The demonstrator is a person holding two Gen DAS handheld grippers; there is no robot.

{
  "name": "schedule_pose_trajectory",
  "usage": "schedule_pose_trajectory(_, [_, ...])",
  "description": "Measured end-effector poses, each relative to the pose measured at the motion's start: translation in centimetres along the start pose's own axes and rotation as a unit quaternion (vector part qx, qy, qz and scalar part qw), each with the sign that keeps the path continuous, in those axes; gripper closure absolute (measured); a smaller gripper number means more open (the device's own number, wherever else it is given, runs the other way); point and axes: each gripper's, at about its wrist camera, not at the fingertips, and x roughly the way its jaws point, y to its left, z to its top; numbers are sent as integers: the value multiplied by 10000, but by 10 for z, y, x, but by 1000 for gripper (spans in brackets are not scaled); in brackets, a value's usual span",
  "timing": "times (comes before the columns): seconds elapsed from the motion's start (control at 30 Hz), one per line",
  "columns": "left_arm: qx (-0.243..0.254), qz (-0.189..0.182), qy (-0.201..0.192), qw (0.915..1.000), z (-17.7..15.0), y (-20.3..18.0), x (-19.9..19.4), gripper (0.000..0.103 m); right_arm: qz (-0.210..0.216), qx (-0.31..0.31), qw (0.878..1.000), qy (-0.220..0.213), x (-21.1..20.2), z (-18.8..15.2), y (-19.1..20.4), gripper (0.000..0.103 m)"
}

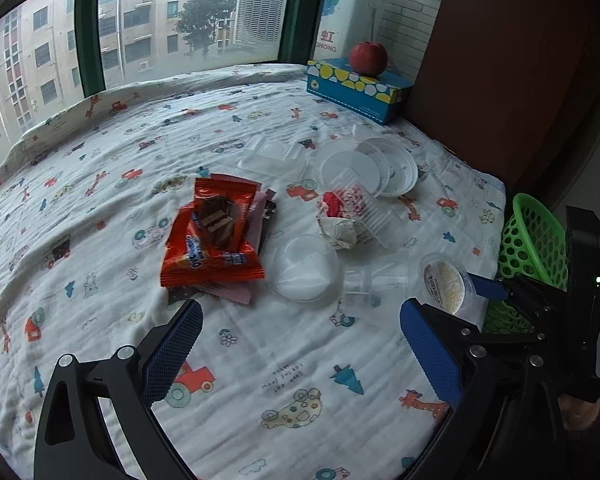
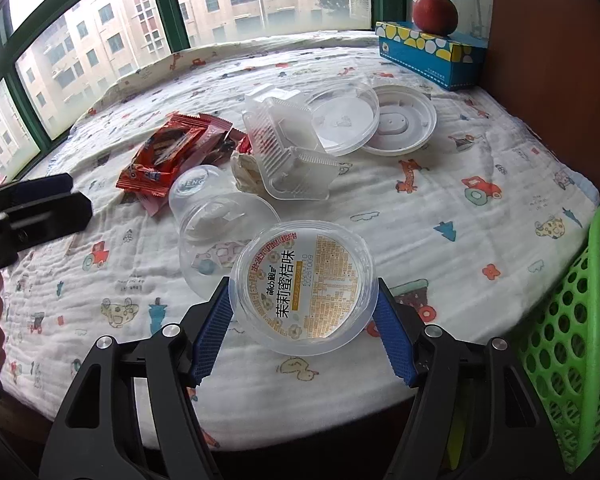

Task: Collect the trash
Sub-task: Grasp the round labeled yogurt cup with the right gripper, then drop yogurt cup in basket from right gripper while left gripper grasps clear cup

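My right gripper (image 2: 303,290) is shut on a clear jelly cup with a printed label (image 2: 304,286), held just above the bed near its right edge; the cup also shows in the left wrist view (image 1: 446,282). My left gripper (image 1: 300,316) is open and empty, low over the sheet in front of an orange snack wrapper (image 1: 214,236) and a clear plastic cup (image 1: 306,266). A crumpled tissue (image 1: 340,230), a ridged clear tray (image 2: 288,152) and round clear lids (image 2: 346,120) lie behind. A green mesh basket (image 2: 576,320) stands at the bed's right edge.
A blue tissue box (image 1: 356,84) with a red apple (image 1: 368,58) on it sits at the back right by a brown wall. Windows run along the far side. The cartoon-print sheet (image 1: 100,200) covers the bed.
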Motion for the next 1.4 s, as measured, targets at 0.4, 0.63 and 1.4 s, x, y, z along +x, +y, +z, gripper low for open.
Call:
schedule_pose_trajectory(0.4, [58, -823, 254, 9963, -1, -35, 41, 27, -319, 426, 9974, -482, -59, -4, -46, 35])
schedule_pose_trajectory(0.63, [-76, -1058, 362, 9937, 3, -36, 59, 29, -730, 825, 9913, -719, -96, -16, -87, 35])
schedule_pose_trajectory(1.4, [53, -816, 300, 9962, 3, -42, 55, 57, -1730, 1946, 9634, -638, -129, -68, -181, 35])
